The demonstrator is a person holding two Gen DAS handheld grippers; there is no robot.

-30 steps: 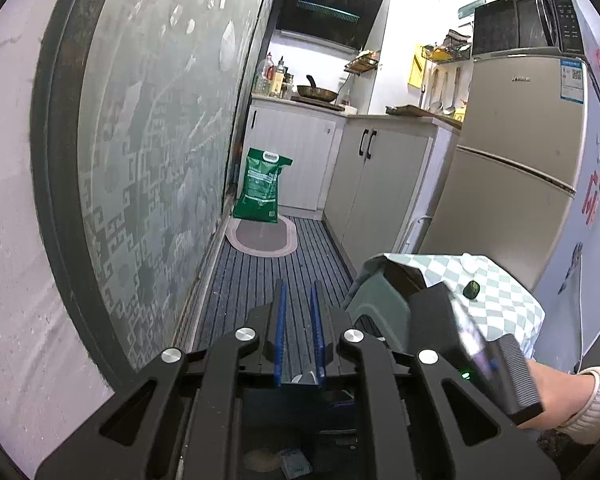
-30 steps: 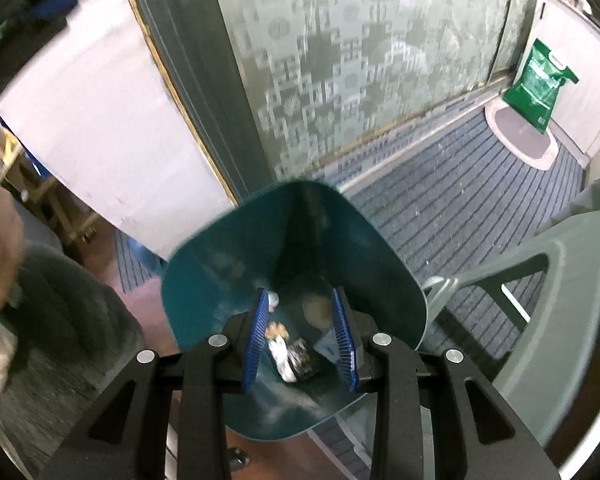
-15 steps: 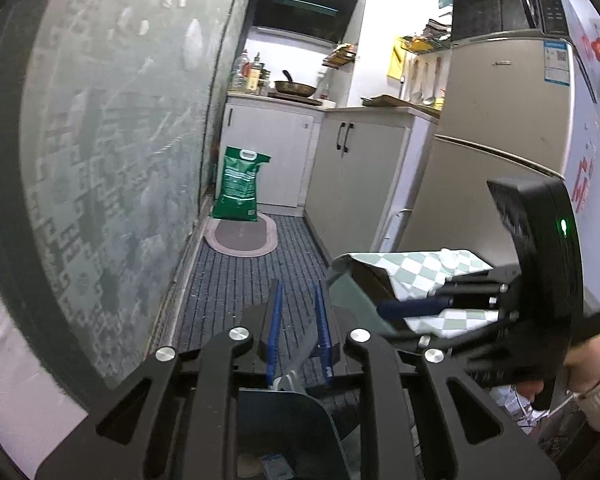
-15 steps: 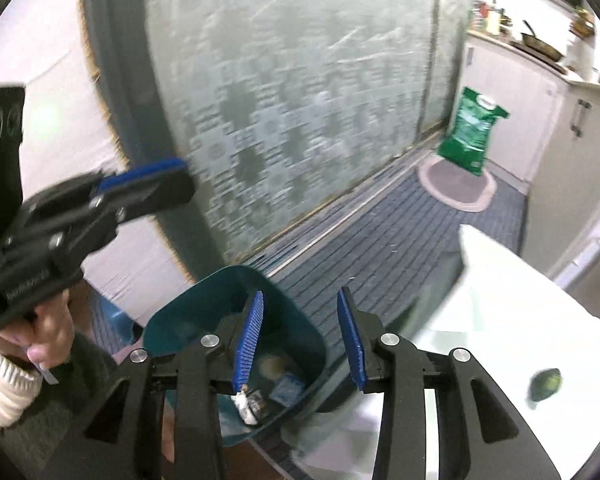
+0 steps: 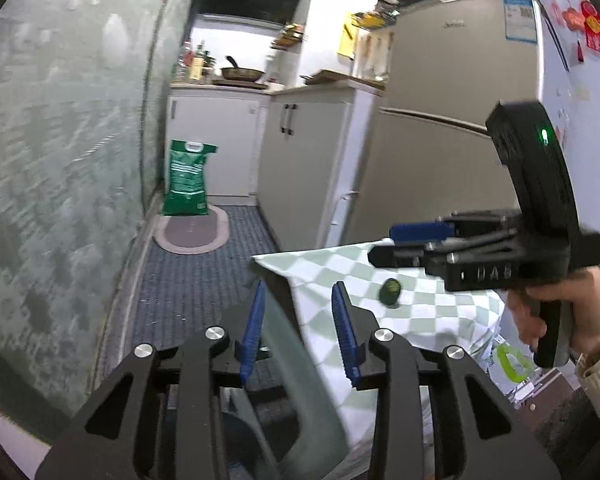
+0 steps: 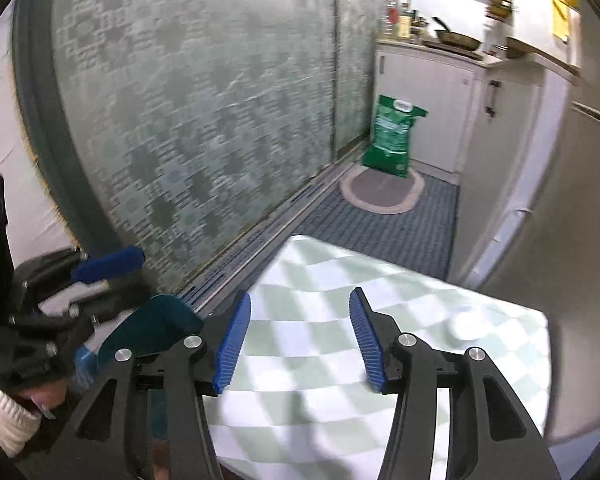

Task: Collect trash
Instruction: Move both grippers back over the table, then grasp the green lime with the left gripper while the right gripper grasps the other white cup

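Left claw (image 5: 298,328) sits low centre of the left wrist view, jaws parted after just opening wider. A grey-green chair back (image 5: 300,376) passes blurred between the blue pads, no visible squeeze. Right claw (image 6: 300,344) is open too, also just widened, nothing between the pads, hovering over the green-check counter (image 6: 480,344). A small dark green scrap (image 5: 391,290) lies on the cloth, mid-right of the left view. Teal bin (image 6: 156,332) peeks at lower left of the right view. Green bag (image 6: 392,140) stands on the floor by the cabinets, upper right.
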